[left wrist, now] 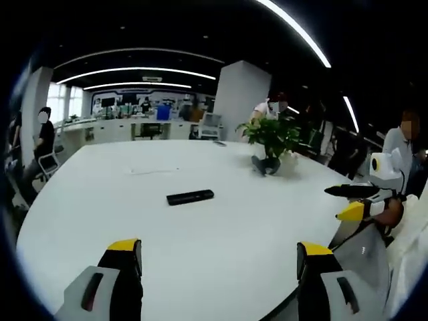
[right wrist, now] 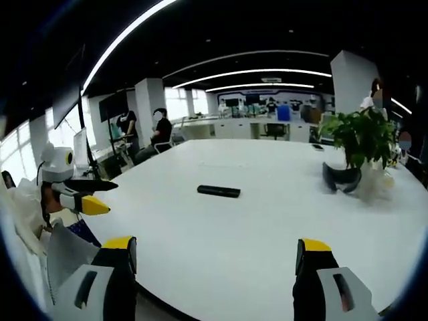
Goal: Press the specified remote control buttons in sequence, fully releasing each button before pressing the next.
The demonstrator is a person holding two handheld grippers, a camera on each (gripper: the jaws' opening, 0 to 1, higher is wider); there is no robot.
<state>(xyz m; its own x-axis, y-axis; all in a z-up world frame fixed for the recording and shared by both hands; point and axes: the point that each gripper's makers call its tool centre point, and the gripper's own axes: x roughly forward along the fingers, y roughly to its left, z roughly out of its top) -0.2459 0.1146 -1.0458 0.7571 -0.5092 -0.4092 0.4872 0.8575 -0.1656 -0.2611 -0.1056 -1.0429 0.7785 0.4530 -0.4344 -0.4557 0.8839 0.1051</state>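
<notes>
Left gripper [left wrist: 219,257]: jaws released and wide apart, nothing between them; yellow-tipped fingers [left wrist: 124,246] rise over the near edge of the table. It also appears at the left of the right gripper view [right wrist: 90,194], held off the table's edge, jaws parted.
Right gripper [right wrist: 217,254]: jaws released, spread wide, empty; it sits low over the near part of the table. It also enters the left gripper view from the right [left wrist: 351,200], beyond the table's rim, jaws apart.
Remote control [left wrist: 190,196] [right wrist: 218,191]: black, slim, lying flat on the tabletop near its middle, well apart from both grippers and untouched.
Table [left wrist: 87,207] [right wrist: 267,221]: large, white, rounded edge.
Potted plant [left wrist: 271,142] [right wrist: 358,144]: green foliage in a dark pot, standing upright on the far right part of the table, well apart from the remote control.
Cable [left wrist: 152,170]: thin pale line lying on the table beyond the remote control.
Surroundings: open office with curved ceiling light strips [left wrist: 134,70]; several people seated or standing at the room's edges.
</notes>
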